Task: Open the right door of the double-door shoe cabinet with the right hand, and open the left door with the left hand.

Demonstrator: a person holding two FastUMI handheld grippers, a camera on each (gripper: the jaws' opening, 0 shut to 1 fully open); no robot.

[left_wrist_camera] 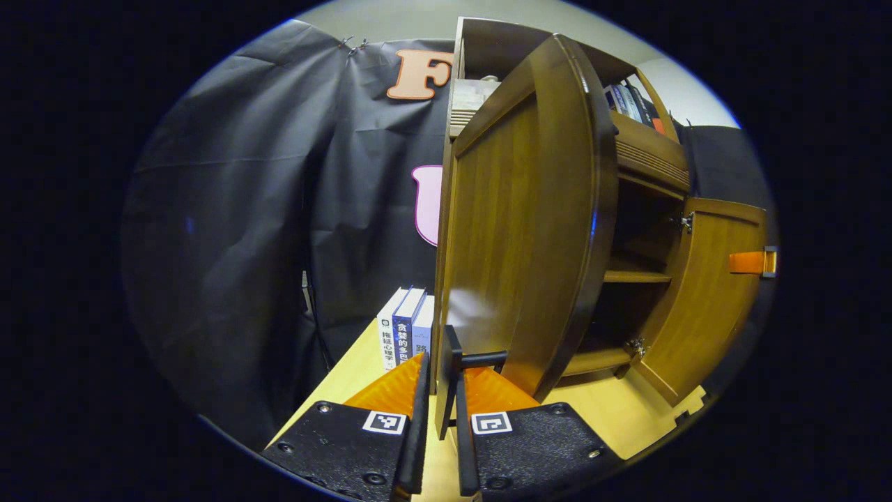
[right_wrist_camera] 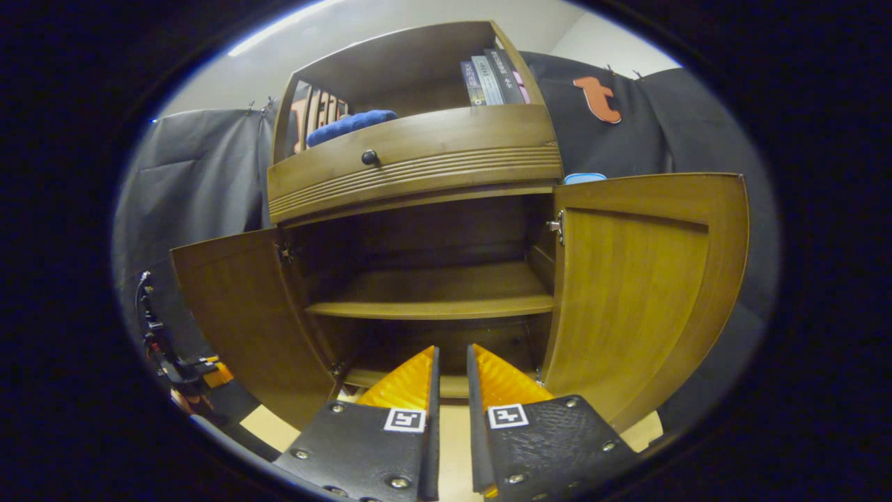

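Observation:
The wooden shoe cabinet stands with both doors swung out. In the left gripper view the left door is seen nearly edge-on, and my left gripper is shut on its black handle at the door's lower edge. The right door stands open beyond it. In the right gripper view the left door and right door flank the bare inner shelf. My right gripper hangs in front of the opening, fingers nearly together with nothing between them.
The cabinet stands on a light wooden table. Three upright books sit on the table just left of the cabinet. Above the doors are a drawer with a dark knob, a blue cloth and more books.

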